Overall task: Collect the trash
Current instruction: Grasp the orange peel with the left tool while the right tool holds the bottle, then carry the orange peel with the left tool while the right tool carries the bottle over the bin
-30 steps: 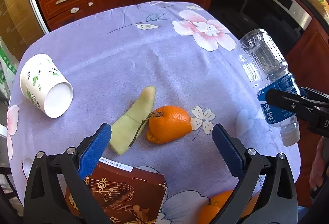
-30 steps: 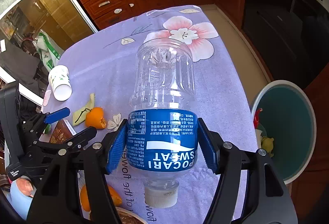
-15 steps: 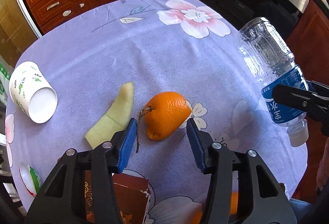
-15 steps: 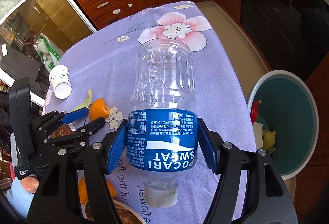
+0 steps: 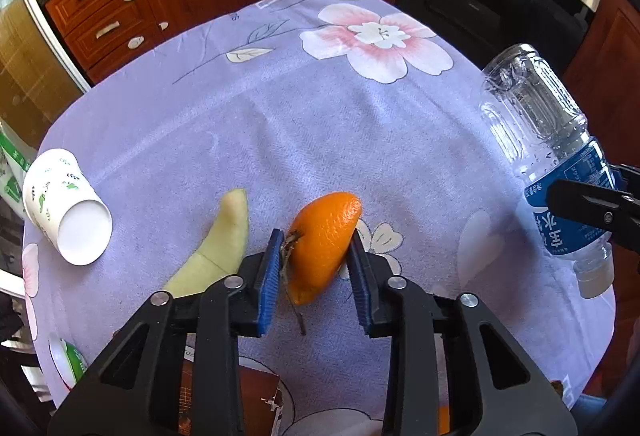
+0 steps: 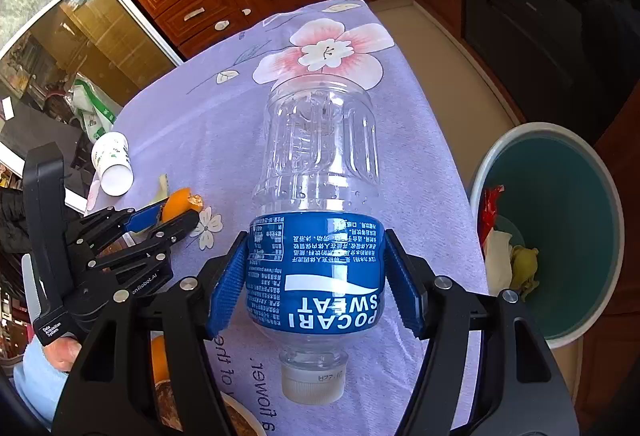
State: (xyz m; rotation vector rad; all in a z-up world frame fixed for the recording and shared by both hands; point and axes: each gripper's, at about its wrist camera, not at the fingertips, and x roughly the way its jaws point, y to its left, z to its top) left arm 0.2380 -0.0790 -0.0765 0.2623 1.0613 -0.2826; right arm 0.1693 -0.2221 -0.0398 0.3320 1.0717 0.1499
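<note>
Left wrist view: the left gripper has just been closing, and its blue fingers now sit narrow against both sides of the orange peel, which is tilted up on the purple flowered worktop. A dry stem hangs from the peel beside the left pad. Just left of it lies a pale green melon rind, and further left a white paper cup with green leaf prints lies on its side, mouth toward the camera. At the right edge the clear plastic bottle hangs cap-down; its blue label carries Chinese characters.

Right wrist view: the right gripper holds the bottle by its label, fingers pressed to either side. The label reads "POCARI SWEAT" upside down; the white cap bears small print I cannot make out. The cloth below shows "to the flower". On the left gripper's body is "Data Acquisition System". To the right, on the floor, stands a teal bin with wrappers inside.
</note>
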